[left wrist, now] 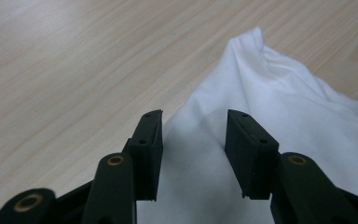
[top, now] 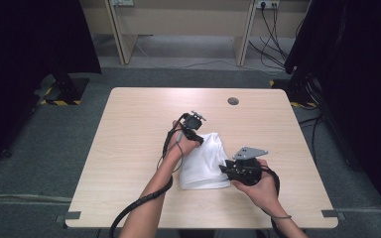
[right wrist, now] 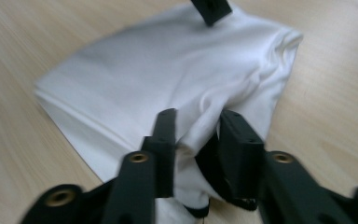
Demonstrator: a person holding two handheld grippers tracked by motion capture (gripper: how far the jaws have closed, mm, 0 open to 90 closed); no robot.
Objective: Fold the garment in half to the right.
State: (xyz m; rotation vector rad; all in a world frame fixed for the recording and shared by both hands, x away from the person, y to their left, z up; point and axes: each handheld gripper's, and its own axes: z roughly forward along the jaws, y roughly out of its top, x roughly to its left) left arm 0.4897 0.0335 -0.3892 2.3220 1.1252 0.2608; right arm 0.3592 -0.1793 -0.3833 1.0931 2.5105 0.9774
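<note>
— What is seen on the pale wooden table?

— A folded white cotton cloth is laid near the table's middle, a little toward the person's side. It is flanked by the two black hand-held grippers, one at each end.

— How is the right gripper set?

— Its jaws are closed on a bunched fold at the cloth's edge; in the right gripper view the white fabric is pinched and gathered between the two black pads, with a ridge of cloth pushed up above them. In the high view the right gripper is held low at the cloth's near right side, a grey three-cornered plate carried on its top.

— And the left gripper?

— Its jaws are held partly apart, at a middling width, and nothing is clamped. The cloth is seen through the gap and beneath the pads, yet contact with the fabric cannot be told. In the high view the left gripper is placed at the cloth's far left corner.

— Is the cloth flat?

— Mostly; wrinkles are gathered at the far end.
</note>
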